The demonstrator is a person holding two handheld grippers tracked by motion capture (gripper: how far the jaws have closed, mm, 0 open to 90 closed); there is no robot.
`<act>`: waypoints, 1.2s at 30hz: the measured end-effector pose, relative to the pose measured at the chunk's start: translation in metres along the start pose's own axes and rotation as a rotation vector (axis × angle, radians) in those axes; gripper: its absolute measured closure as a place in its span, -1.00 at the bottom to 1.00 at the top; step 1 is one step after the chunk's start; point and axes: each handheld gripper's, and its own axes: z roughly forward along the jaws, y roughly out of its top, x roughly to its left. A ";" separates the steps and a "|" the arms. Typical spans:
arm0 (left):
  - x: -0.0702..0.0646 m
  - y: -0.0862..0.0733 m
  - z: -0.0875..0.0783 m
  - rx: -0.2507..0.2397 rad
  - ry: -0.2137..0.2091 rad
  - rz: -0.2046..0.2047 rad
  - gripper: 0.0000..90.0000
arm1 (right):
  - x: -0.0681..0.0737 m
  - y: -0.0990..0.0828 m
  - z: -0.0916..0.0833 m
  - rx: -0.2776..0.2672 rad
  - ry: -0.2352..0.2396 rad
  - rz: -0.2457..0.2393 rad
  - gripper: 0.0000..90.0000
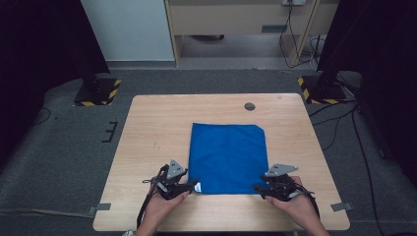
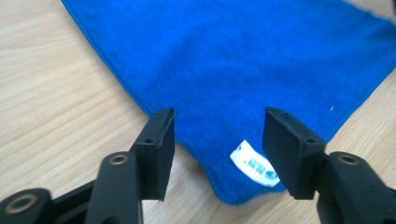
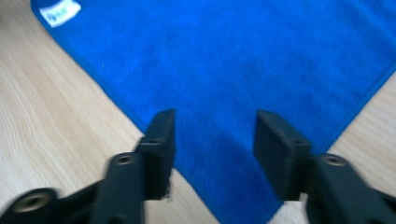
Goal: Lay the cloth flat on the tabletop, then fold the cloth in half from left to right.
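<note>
A: How many things are there to count?

B: One blue cloth (image 1: 227, 158), one wooden table (image 1: 147, 132), two hand-held grippers and two hands. The left gripper (image 1: 193, 186) sits in the lower left-centre of the high view, the right gripper (image 1: 259, 189) in the lower right-centre. Each carries one grey three-cornered plate on top.

A: What does the cloth look like?

B: Bright blue, soft and fuzzy, folded to a near-square with neat stitched edges, lying flat. One small white label (image 2: 254, 163) sits at its near-left corner; in the left gripper view that is at lower centre, and in the right gripper view the label (image 3: 60, 11) is at the upper left.

A: Where is the cloth?

B: In the middle of the table, slightly toward the bottom of the high view, its near edge level with both grippers.

A: And the grippers' jaws?

B: Both stand parted. In the left gripper view the cloth (image 2: 243, 60) corner lies between the two black jaws, with the pads clear of it. In the right gripper view the cloth (image 3: 243, 60) other near corner points down between the jaws, again unpinched.

A: Any containers?

B: The table alone bears things; the cloth is all that lies on it.
</note>
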 end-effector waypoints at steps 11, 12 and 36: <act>0.022 0.006 0.006 -0.029 0.038 -0.012 -0.47 | 0.001 0.015 0.019 -0.075 -0.001 0.040 -0.44; 0.024 0.006 0.007 -0.028 0.041 -0.015 -0.50 | 0.001 0.017 0.021 -0.085 0.000 0.045 -0.45; 0.060 0.005 0.016 -0.045 0.070 -0.070 -0.77 | 0.048 0.068 0.072 -0.096 0.116 -0.005 -0.51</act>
